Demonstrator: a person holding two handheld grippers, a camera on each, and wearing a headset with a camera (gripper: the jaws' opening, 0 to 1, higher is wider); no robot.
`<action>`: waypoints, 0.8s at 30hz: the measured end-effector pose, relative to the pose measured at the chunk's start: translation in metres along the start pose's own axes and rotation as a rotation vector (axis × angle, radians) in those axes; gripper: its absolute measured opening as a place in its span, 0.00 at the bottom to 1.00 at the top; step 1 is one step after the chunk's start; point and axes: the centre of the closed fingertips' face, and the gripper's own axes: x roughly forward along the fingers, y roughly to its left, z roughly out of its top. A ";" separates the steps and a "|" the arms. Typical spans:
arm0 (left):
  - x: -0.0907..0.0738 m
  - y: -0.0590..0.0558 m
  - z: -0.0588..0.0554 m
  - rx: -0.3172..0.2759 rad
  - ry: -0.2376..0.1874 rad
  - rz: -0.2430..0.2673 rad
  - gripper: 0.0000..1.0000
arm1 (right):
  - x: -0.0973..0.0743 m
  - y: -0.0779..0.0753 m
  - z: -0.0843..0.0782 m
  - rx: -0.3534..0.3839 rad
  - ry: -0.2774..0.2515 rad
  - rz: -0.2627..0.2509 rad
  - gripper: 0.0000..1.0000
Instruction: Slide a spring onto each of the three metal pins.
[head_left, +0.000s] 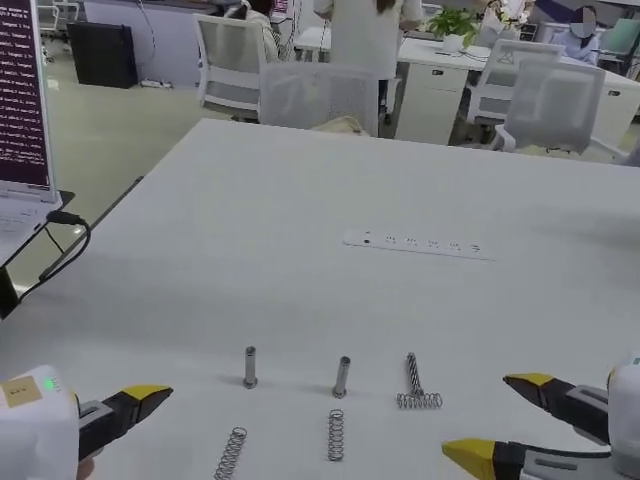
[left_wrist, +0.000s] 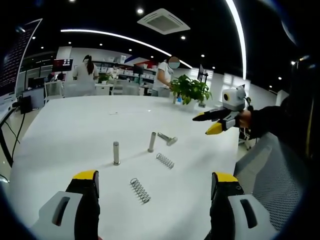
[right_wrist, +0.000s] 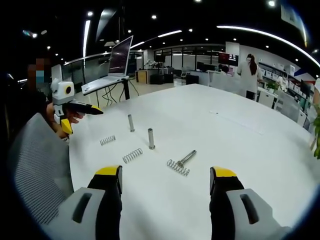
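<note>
Yellow-tipped left gripper (left_wrist: 155, 176) sits low at 7 o'clock in head view, jaws spread wide, nothing btwn them. Yellow-tipped right gripper (head_left: 497, 418) at 5 o'clock is likewise agape & empty. Btwn the two, on the white tabletop (head_left: 300, 200), two short steel pins stand upright: left pin (head_left: 250, 367) & middle pin (head_left: 342, 377). Third pin (head_left: 412, 372) lies flat at 3 o'clock of the middle pin, w/ a coiled wire spring (head_left: 418, 401) touching its near end. Left loose spring (head_left: 231, 452) lies at 6 o'clock of the left pin, middle loose spring (head_left: 336, 435) at 6 o'clock of the middle pin, both flat on the top.
</note>
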 end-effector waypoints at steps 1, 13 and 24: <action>0.000 0.000 0.000 0.001 0.000 0.000 0.90 | 0.001 -0.001 0.001 -0.002 0.001 -0.003 0.69; 0.000 -0.002 0.002 0.008 0.002 0.000 0.90 | 0.023 -0.017 0.019 -0.022 0.002 -0.012 0.64; 0.000 -0.002 0.001 0.007 0.004 -0.003 0.90 | 0.042 -0.027 0.025 -0.022 0.028 -0.020 0.58</action>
